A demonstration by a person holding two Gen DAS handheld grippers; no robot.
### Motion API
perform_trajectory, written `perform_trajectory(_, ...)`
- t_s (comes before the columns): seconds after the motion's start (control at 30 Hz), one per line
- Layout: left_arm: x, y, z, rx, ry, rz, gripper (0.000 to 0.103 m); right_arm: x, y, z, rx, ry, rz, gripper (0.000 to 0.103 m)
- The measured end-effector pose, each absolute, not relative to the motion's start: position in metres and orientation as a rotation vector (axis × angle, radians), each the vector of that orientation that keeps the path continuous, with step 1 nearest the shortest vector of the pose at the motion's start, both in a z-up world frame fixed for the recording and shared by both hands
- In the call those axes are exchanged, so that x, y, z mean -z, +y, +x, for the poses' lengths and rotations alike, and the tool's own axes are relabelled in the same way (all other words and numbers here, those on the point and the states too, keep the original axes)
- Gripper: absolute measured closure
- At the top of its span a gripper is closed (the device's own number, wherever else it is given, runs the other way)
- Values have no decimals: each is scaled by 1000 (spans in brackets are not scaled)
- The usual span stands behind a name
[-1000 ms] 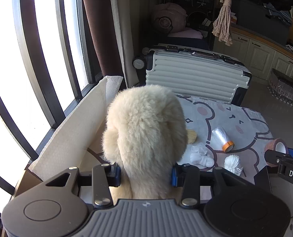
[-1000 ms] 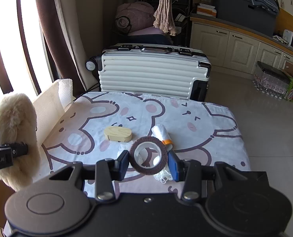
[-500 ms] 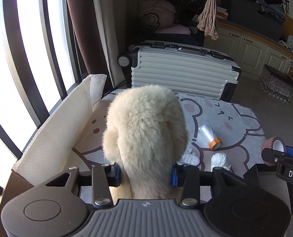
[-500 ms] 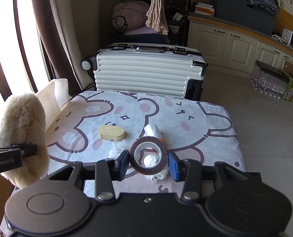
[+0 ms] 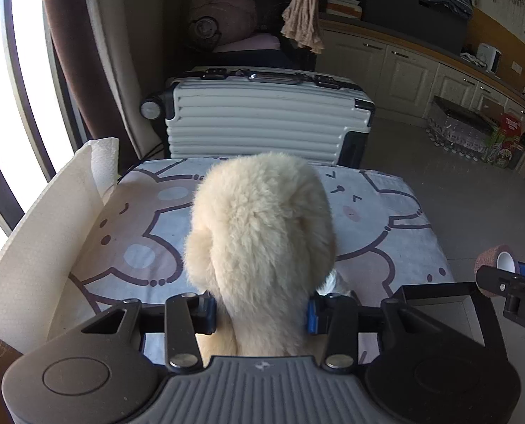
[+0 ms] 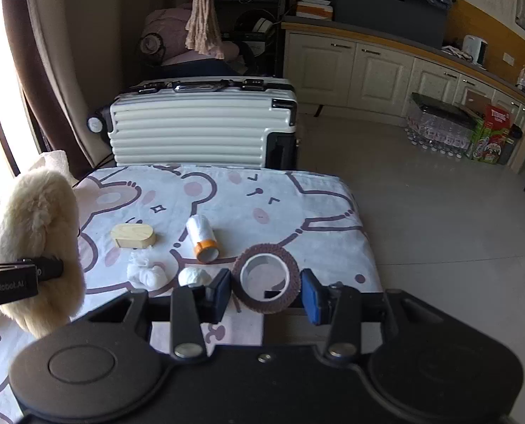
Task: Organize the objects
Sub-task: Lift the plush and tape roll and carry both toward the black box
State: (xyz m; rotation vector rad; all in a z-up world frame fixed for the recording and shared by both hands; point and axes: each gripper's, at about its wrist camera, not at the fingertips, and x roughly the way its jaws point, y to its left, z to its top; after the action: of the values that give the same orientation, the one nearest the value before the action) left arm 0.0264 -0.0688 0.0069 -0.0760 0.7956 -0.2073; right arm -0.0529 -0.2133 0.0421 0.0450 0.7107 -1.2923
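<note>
- Two items were held above the bear-print table [image 6: 333,190]: a fluffy plush toy [image 5: 262,233] was clamped in the left gripper [image 5: 260,312], and a brown tape roll [image 6: 266,277] was pinched across its outer rim by the right gripper [image 6: 266,293].
- The plush was judged soft, light and compressible, best gripped at its narrower base.
- The tape roll was judged stiff and light.

The right gripper [image 6: 266,296] grips a brown tape roll [image 6: 266,282] above the table [image 6: 319,212].
</note>
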Motion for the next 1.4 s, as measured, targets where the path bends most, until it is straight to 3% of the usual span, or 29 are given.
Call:
perform_trajectory(0.6,-7,-161,26,338,802,-56,59,-53,-238,-133,1411,685,105,60)
perform_trajectory(1.4,3,-220,32,477,874,-104,59,-25,-272,-156,1436,765,198,60)
